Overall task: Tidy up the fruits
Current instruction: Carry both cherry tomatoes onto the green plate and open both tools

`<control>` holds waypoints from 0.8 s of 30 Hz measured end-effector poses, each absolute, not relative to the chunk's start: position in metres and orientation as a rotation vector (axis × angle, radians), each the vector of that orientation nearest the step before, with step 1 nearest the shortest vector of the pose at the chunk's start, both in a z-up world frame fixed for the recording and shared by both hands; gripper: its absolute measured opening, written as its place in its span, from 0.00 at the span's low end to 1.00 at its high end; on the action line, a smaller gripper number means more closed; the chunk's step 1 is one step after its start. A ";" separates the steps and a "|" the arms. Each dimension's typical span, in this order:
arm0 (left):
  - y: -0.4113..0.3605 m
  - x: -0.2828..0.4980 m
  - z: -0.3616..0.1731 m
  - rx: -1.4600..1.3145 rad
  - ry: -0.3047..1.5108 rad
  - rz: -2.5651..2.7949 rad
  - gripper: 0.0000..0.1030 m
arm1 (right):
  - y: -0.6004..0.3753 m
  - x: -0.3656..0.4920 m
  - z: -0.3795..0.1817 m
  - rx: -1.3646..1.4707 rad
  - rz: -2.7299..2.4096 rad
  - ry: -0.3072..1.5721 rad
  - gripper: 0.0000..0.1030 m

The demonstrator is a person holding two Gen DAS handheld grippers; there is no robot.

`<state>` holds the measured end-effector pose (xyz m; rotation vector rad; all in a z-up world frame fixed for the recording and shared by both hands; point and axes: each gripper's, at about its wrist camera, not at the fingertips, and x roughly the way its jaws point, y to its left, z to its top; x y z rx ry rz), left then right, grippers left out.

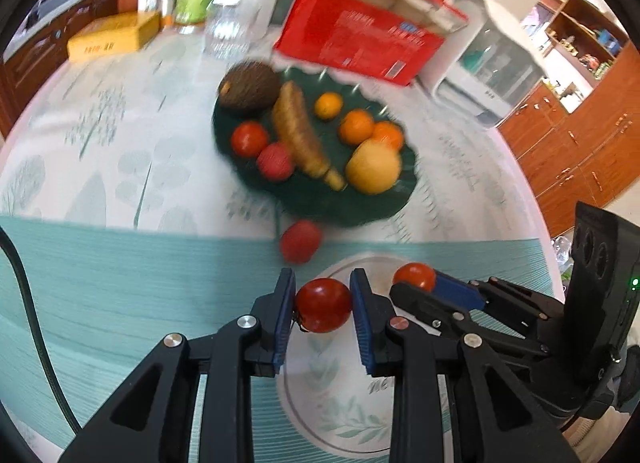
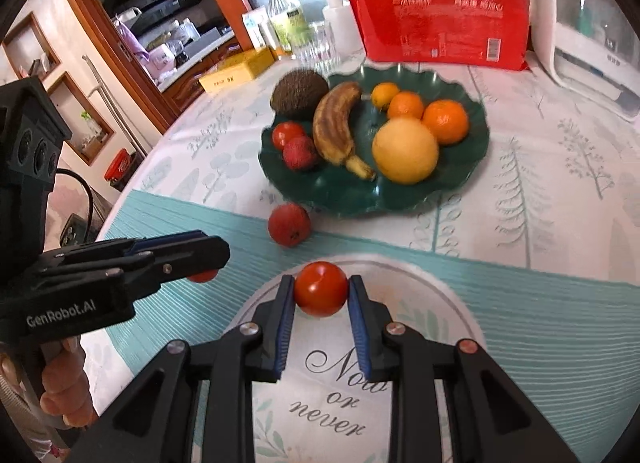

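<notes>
Both tongs are clamping a tomato apiece above the pale plate [image 2: 448,303]: left tongs [image 1: 323,305] on one tomato [image 1: 323,305], right tongs [image 2: 321,295] on another tomato [image 2: 321,295]. Next, likely carrying them to the green dish [image 2: 400,199] beside its tomato [image 2: 287,134], releasing gently.

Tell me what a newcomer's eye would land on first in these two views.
Two small red tomatoes, one pinched in the left gripper and one in the right gripper, above a white plate. Behind them, a dark green dish holds a browned banana, oranges and a coconut; one red lychee lies loose in front of it.
</notes>
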<state>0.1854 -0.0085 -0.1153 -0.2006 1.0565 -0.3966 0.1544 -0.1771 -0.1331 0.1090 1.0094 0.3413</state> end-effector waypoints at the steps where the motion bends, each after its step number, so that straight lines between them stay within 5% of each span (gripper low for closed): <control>1: -0.011 0.187 -0.108 -0.194 1.042 -0.402 0.26 | -0.179 0.155 -0.126 0.111 0.342 0.995 0.26; 14: -0.043 0.243 -0.004 -0.084 0.859 -0.408 0.26 | -0.203 0.196 -0.030 0.036 0.303 0.839 0.26; 24: -0.057 0.305 0.007 -0.092 0.837 -0.338 0.26 | -0.217 0.281 0.001 0.004 0.199 0.791 0.26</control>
